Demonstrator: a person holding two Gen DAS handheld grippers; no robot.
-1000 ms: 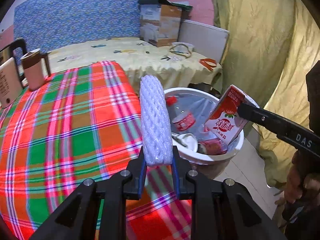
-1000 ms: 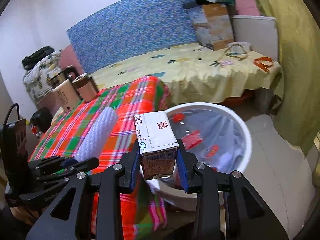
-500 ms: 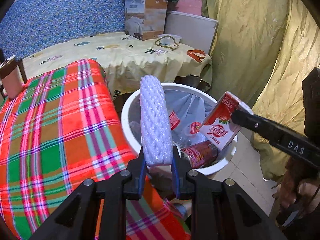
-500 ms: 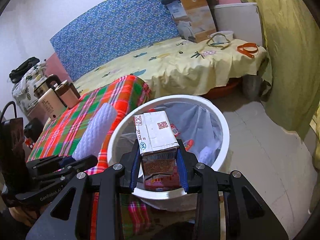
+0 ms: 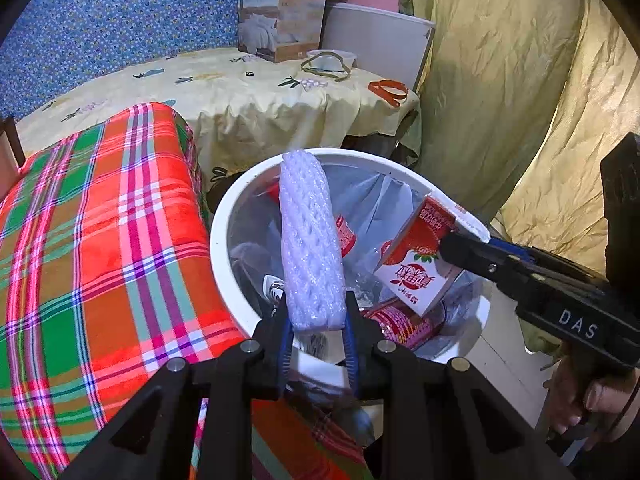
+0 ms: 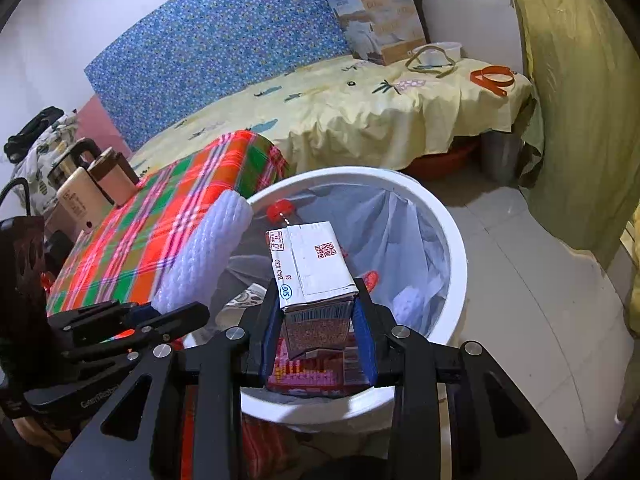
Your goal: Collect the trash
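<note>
My left gripper (image 5: pixel 316 332) is shut on a white foam net sleeve (image 5: pixel 310 240) and holds it over the white trash bin (image 5: pixel 218 236); the sleeve also shows in the right wrist view (image 6: pixel 204 256). My right gripper (image 6: pixel 318 336) is shut on a red and white drink carton (image 6: pixel 312 272) above the bin's open mouth (image 6: pixel 456 248). The carton also shows in the left wrist view (image 5: pixel 416 260). The bin has a clear liner and holds red-labelled bottles (image 5: pixel 400 324) and other trash.
A table with a red plaid cloth (image 5: pixel 100 240) stands just left of the bin. A bed with a yellow sheet (image 6: pixel 360 108) lies behind, with a cardboard box (image 5: pixel 280 12) on it. Yellow curtains (image 5: pixel 500 80) hang at the right. Flasks (image 6: pixel 108 176) stand on the table's far end.
Both grippers have moved from over the plaid table's edge to right above the bin, still holding the sleeve and the carton. The bin now fills more of both views.
</note>
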